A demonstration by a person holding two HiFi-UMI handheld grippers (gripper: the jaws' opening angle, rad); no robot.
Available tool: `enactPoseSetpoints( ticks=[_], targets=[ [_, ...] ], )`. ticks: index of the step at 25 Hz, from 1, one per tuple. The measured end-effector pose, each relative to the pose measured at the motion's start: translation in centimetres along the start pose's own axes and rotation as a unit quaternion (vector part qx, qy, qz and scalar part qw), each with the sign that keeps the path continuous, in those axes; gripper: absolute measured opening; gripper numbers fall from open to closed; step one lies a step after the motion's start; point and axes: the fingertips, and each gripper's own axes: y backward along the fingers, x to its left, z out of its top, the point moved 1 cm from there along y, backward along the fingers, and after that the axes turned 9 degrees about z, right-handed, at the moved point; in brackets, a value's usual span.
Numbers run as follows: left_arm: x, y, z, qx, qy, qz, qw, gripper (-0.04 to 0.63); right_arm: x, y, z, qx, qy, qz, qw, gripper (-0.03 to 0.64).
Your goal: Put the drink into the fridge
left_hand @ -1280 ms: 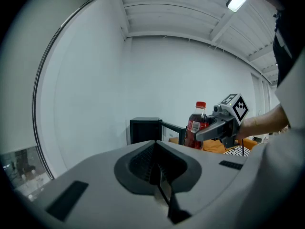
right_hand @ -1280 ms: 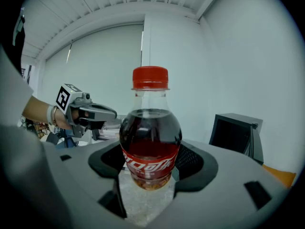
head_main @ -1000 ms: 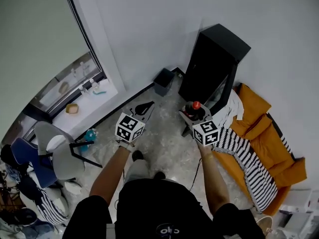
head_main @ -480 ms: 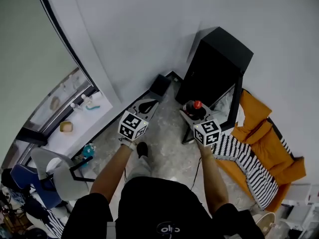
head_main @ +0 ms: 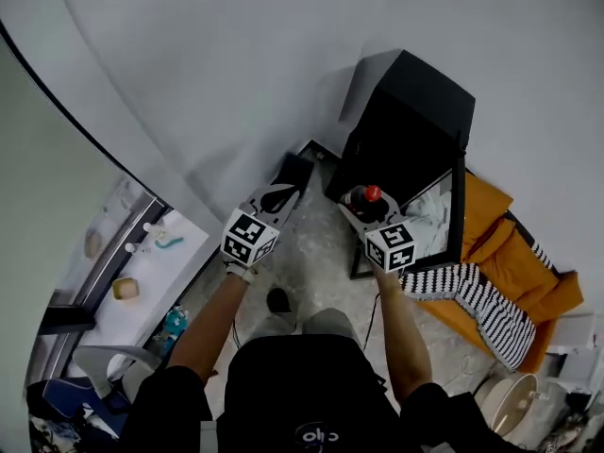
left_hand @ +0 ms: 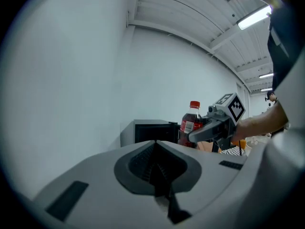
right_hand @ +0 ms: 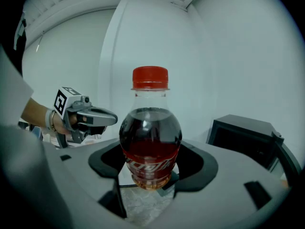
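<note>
My right gripper (right_hand: 148, 187) pinches the drink bottle (right_hand: 150, 132) low on its round belly. It looks full, so I think it is heavy, smooth and slippy. My left gripper (left_hand: 159, 182) is pressed together, holding nothing. The black fridge (right_hand: 248, 140) stands ahead.

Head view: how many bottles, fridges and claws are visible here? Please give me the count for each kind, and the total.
bottle: 1
fridge: 1
claws: 2 (left claw, shut and empty; right claw, shut on the bottle)
total: 4
</note>
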Motion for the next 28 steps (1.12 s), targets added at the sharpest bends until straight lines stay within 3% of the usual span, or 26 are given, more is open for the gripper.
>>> enactPoseSetpoints(
  ticks=[12, 28],
  targets=[
    [1.8, -5.3, -1.8, 0.012, 0.001, -0.063, 0.9979, 0.006, -4.4, -2.8, -1.1, 0.008, -0.029, -0.054, 0.998, 0.313],
    [-0.3, -13.3, -1.7, 0.024, -0.013, -0.110, 0.9935, 0.005, -11.4, -1.9, -2.4, 0.003, -0.048, -0.085, 0.995, 0.313]
  ],
)
